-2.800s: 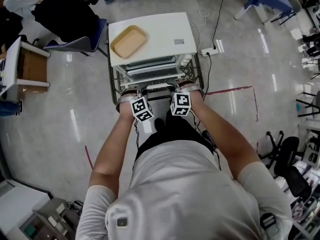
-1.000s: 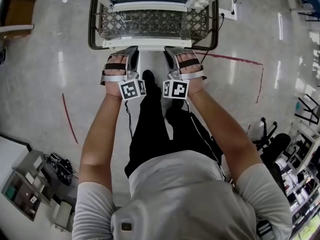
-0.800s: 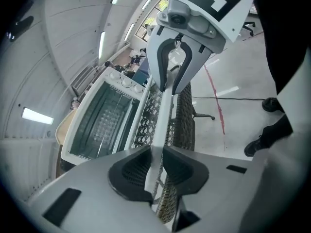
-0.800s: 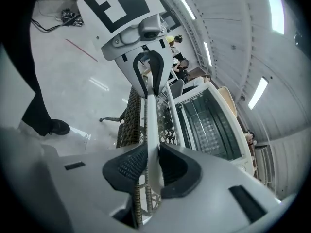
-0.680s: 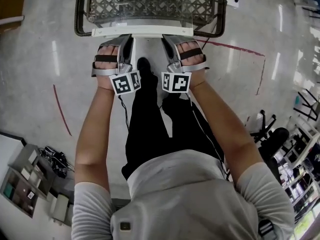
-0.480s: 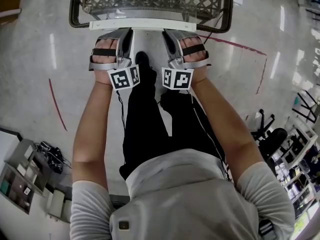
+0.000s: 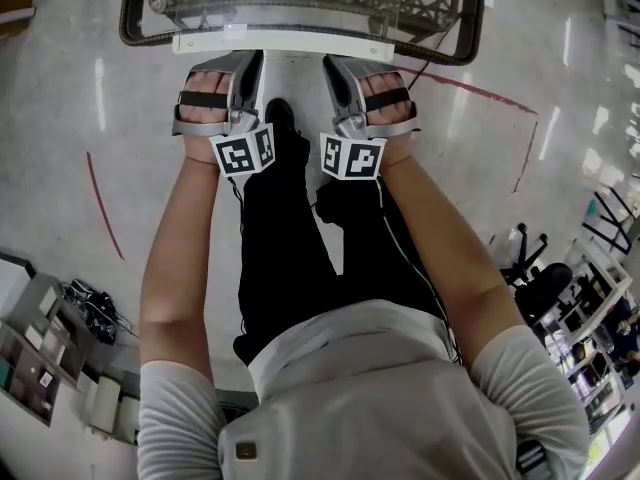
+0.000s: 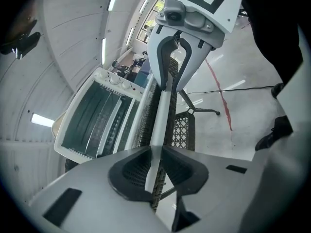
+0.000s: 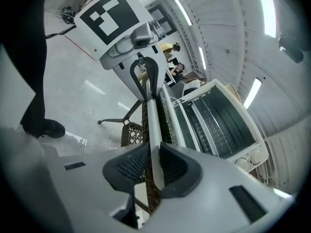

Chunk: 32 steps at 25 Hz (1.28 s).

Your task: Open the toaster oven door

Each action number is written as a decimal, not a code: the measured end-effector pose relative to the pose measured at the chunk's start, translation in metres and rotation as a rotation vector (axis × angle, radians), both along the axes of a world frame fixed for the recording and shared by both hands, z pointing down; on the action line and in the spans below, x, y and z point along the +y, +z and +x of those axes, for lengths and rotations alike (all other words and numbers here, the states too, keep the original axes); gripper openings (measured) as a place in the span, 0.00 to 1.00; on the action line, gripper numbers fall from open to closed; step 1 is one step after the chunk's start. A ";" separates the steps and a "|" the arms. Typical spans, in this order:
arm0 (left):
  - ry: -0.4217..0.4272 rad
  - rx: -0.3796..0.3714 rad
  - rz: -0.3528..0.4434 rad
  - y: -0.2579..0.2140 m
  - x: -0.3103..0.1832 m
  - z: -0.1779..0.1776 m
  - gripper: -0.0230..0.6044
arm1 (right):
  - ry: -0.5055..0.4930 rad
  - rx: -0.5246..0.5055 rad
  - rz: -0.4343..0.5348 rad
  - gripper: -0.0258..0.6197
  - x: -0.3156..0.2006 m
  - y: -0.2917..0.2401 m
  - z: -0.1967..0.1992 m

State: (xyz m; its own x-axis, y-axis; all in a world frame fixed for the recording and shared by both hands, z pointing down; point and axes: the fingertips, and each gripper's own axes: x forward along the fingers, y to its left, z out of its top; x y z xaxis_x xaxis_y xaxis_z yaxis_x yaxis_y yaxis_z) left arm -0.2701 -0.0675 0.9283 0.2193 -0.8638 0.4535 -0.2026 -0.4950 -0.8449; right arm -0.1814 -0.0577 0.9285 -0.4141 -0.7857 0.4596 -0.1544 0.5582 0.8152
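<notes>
Two tools meet the white door handle [image 7: 280, 43] at the far edge of the head view: left tool [image 7: 244, 63] and right tool [image 7: 337, 65].

In the left gripper view, the jaws are pinched on that bar, with the toaster oven [image 8: 97, 120] gaping beyond.

The right gripper view shows the same clamp.

The swing looks nearly finished. Next, ease the handle down evenly to its stop, then release.

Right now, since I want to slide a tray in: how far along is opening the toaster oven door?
Done: the door is swung down and the oven cavity stands exposed. In hand: left gripper and right gripper both clamp the white handle. Left: probably only releasing the handle, if the door is fully down, which I cannot confirm.
</notes>
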 end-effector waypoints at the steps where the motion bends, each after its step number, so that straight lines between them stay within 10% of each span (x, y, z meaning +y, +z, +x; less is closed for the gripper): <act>1: 0.000 -0.003 0.003 0.003 0.000 0.000 0.18 | -0.003 0.001 -0.002 0.17 0.000 0.004 0.000; 17: -0.067 0.088 -0.063 -0.010 0.011 0.000 0.21 | 0.022 -0.096 -0.178 0.22 0.018 -0.015 0.001; 32: -0.276 0.624 -0.117 -0.252 0.039 0.020 0.16 | 0.129 -0.402 -0.459 0.09 0.032 -0.220 0.039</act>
State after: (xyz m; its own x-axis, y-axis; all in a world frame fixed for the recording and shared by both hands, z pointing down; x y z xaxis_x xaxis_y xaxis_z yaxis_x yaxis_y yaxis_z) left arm -0.2503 -0.0288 0.6762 0.2486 -0.8786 0.4078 -0.7653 -0.4362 -0.4732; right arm -0.1425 -0.0259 0.7081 -0.5397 -0.5998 0.5907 -0.4885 0.7946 0.3605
